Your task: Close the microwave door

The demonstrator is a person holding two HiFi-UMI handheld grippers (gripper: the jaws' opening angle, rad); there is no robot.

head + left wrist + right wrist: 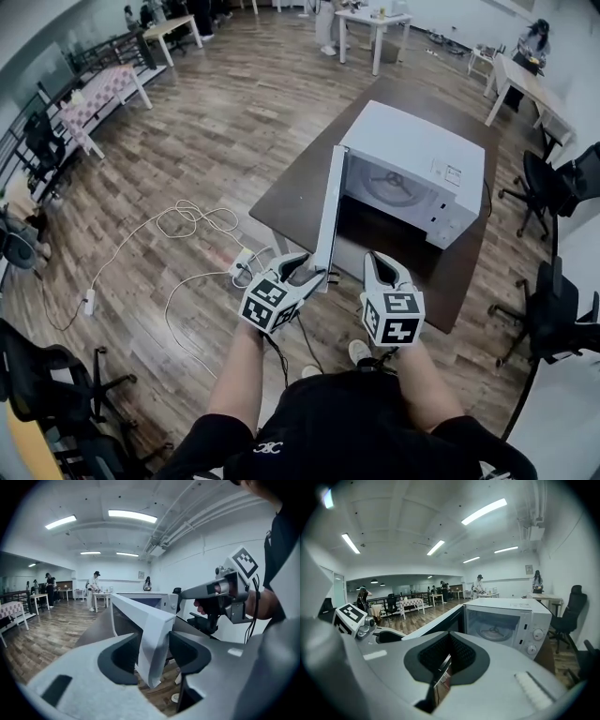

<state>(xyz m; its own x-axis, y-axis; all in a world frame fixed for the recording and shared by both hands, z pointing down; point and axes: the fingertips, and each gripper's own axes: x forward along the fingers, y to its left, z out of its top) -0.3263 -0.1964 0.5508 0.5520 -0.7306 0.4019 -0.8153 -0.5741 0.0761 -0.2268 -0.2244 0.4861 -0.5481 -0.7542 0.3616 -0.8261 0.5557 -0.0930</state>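
A white microwave [427, 159] stands on a dark brown table [291, 202] with its door [332, 211] swung wide open toward me. My left gripper [314, 269] is at the door's free edge. In the left gripper view the door edge [151, 634] fills the gap of the left gripper [154, 654], both pads against it. My right gripper [380, 265] hovers just right of the door, in front of the open cavity, its jaws together with nothing between them. In the right gripper view, past the right gripper [446, 663], the microwave [506, 625] shows its turntable and two knobs.
White cables and a power strip [242, 265] lie on the wooden floor left of the table. Black office chairs [553, 183] stand at the right, another chair [47, 384] at the lower left. Tables and people are far back in the room.
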